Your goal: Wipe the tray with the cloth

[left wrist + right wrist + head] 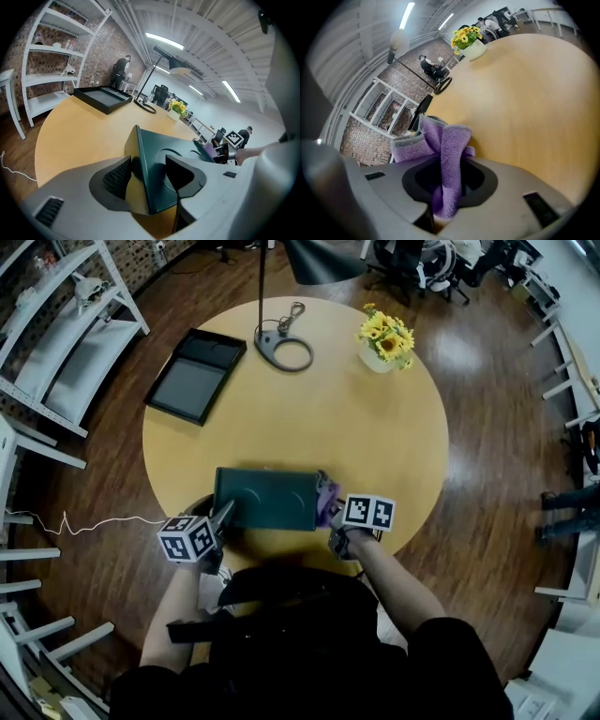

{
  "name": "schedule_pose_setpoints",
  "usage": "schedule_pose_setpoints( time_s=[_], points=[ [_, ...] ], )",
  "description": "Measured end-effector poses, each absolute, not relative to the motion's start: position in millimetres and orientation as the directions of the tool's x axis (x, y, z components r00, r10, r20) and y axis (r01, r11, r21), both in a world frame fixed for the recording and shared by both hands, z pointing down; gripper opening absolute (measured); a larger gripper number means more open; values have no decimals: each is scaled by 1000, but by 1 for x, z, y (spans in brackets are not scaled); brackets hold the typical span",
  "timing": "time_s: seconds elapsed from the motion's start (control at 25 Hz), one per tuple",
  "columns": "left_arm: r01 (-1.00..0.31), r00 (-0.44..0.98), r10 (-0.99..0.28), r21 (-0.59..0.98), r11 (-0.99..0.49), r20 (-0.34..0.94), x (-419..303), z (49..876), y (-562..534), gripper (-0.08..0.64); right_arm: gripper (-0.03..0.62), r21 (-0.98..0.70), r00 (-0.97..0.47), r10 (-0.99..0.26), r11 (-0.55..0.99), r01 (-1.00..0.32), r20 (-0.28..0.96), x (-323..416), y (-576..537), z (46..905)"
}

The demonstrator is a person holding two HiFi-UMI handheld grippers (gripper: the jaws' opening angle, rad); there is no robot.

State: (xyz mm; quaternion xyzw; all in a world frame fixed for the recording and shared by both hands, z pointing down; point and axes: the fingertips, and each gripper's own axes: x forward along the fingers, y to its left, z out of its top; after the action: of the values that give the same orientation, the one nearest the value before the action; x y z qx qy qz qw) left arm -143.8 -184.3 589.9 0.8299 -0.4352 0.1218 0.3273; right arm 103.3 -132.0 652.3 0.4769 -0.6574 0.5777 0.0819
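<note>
Currently both forearms slope downward. Jaws of the left gripper point(225, 514) clamp the tray point(267, 500) by its left rim. Jaws of the right gripper point(330, 517) pinch the cloth point(327, 497) at the tray's right end.

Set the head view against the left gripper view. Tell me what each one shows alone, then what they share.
Head view only: the whole round table from above, the marker cube on the left gripper, and the person's arms.

Left gripper view only: that gripper's fingers set either side of a corner of the green tray, the ceiling lights, and a person standing in the background.

Both: the green tray, the black tray, the yellow flowers, the lamp base and the purple cloth.
</note>
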Motion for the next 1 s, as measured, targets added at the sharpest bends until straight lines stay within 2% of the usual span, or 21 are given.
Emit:
schedule_pose_setpoints(
  time_s=[0.44,0.56,0.68,0.8,0.92,1.0],
  points=[
    [-791,602,-648,464,-399,468,-146,590,-182,225,71,-632,-503,-534,-78,-771,680,117,-189,648],
    [-803,583,-664,457,-383,468,-145,590,-182,225,71,-655,-533,-563,-19,-755,631,114,-212,631],
    [-802,545,-723,516,-302,425,-151,582,-182,225,72,-678,-569,-602,59,-732,561,112,-234,607],
    [-798,446,-813,578,-172,374,-174,569,-178,225,74,-625,-544,-620,108,-773,565,124,-248,597],
    [-802,360,-840,594,-57,405,-195,570,-164,225,74,-615,-553,-609,132,-777,568,128,-251,597],
    [-799,354,-828,601,-26,435,-198,577,-156,243,74,-615,-558,-604,138,-776,569,127,-252,598]
  ],
)
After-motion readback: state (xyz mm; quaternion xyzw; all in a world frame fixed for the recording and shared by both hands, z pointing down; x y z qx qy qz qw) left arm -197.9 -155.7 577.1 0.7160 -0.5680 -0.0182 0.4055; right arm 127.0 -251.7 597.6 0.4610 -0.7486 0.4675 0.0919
